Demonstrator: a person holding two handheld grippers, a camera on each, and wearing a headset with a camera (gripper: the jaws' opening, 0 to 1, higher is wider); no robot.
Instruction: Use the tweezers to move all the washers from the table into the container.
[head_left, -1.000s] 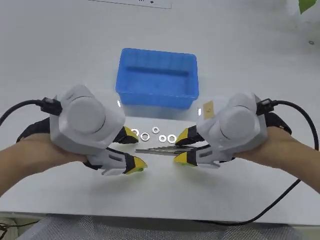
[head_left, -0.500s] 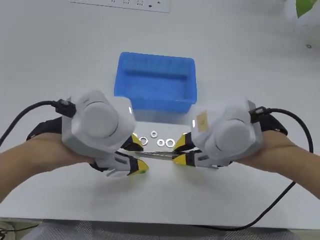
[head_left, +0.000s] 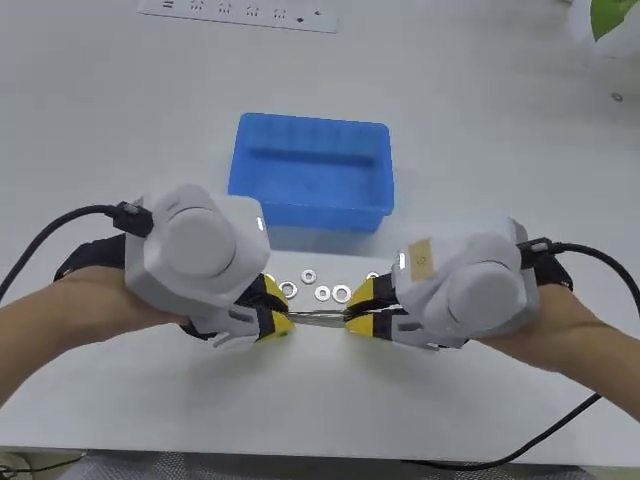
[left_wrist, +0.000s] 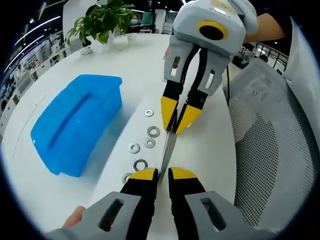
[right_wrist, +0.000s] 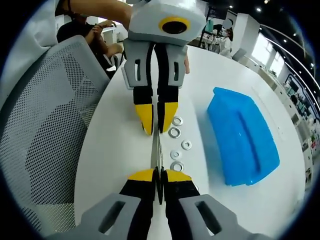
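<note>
The tweezers (head_left: 318, 317) bridge both grippers: my left gripper (head_left: 268, 320) is clamped on one end, my right gripper (head_left: 364, 312) on the other. The washers (head_left: 322, 293) lie loose on the surface (head_left: 450, 120) just behind, short of the blue container (head_left: 310, 213). In my judgement, one grip should loosen gently so the tweezers settle squarely in the other.

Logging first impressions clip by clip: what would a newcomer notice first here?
Two white grippers with yellow-tipped fingers meet tip to tip near the front of the table, the left gripper and right gripper each pinching an end of the thin metal tweezers. Just beyond lie a handful of washers, and behind them a bright blue container.
</note>
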